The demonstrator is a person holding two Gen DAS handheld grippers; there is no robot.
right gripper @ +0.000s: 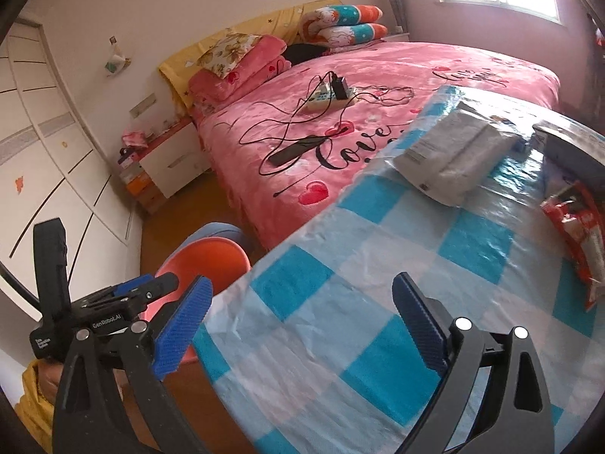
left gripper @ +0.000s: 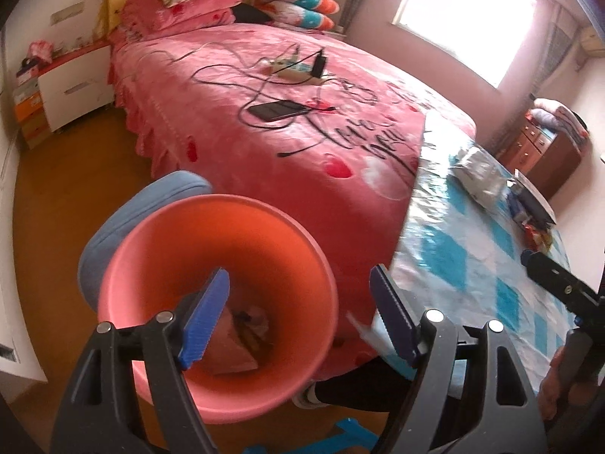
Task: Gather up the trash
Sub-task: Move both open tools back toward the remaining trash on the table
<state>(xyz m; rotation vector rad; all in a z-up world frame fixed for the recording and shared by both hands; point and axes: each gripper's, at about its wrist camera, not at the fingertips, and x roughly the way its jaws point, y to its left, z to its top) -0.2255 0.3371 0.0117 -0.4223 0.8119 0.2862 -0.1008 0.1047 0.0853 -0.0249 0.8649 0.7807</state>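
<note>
Left gripper (left gripper: 298, 316) hangs spread and empty above the salmon-pink bin (left gripper: 215, 295), its blue pads apart over the mouth; at the bottom of the bin lie a few pale scraps (left gripper: 242, 340), too blurred to name. Right gripper (right gripper: 302, 325) is likewise released, nothing between its pads, poised over the near part of the table (right gripper: 340, 283) with its blue-and-white checked cover; no trash lies directly under it.

Next in line, by my reading, is the red and white wrapper (right gripper: 578, 238) near the table's right edge; further back sits a large grey-white pouch (right gripper: 453, 155), with some boxes beyond it that may not be trash at all. The wrapper lies flat, its long axis running from far-left to near-right in the right wrist view, its near end reaching toward the table's edge. The pouch also lies flat, long axis from near-left to far-right, its printed end toward the bed (right gripper: 378, 87).

To do the step well, bring the right gripper across the wrapper's short side, pads either side of the narrow width, low enough to pinch the film and not the cover beneath; lift clear before swinging left. The bin stands on the floor just off the table's left corner, beside the bed, so the carry is short; release only once over its mouth.
</note>
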